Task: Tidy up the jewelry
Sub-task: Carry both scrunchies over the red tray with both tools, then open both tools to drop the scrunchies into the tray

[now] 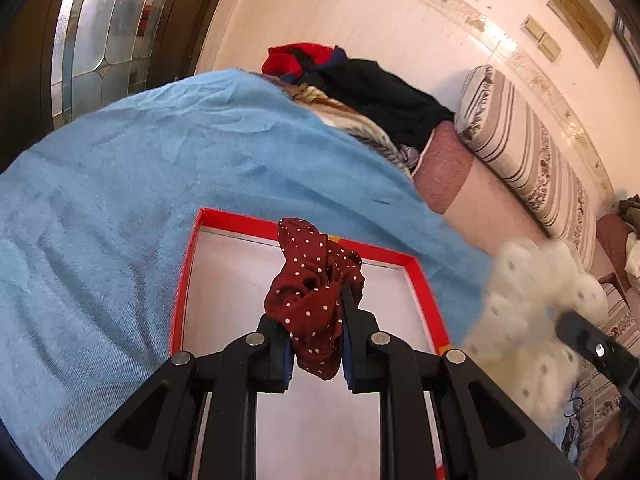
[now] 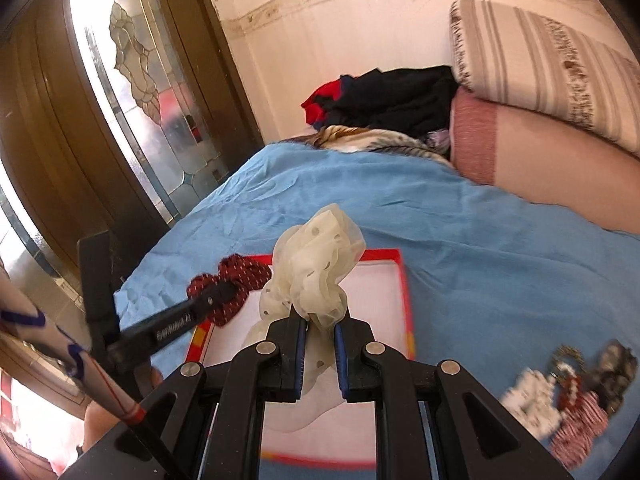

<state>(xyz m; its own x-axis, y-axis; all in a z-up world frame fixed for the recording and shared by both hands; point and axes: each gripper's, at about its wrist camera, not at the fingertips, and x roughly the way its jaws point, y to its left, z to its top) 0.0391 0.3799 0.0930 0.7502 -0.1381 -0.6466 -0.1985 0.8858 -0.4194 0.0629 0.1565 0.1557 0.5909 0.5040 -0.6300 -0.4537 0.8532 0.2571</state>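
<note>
The red-rimmed tray [image 1: 424, 280] lies on the blue bedspread [image 1: 120, 200], and everything here is best placed against it. The left gripper [image 1: 316, 320] hangs over the tray's white floor with its jaws clamped on a dark red dotted scrunchie [image 1: 312, 276], whose loose folds bulge up past the fingertips and sag down between the pads. The right gripper [image 2: 320, 320] hovers above the near half of the same tray, jaws pinched on a cream dotted scrunchie [image 2: 316, 272], part of which trails below the fingers toward the tray floor. From the right wrist view the left gripper reaches in over the tray's left rim, so the two tools sit close together above one small container. More hair pieces [image 2: 568, 392], blurred and hard to tell apart, lie on the bedspread to the right of the tray, well outside its rim. The likely trouble is crowding: if both grippers descend at once, their fingers could knock together or nudge the light tray across the soft cover. The slack fabric could also snag on a pad when the jaws part, so a scrunchie might cling and get dragged back out rather than drop inside. Releasing too near the rim could leave one draped over the edge.
</note>
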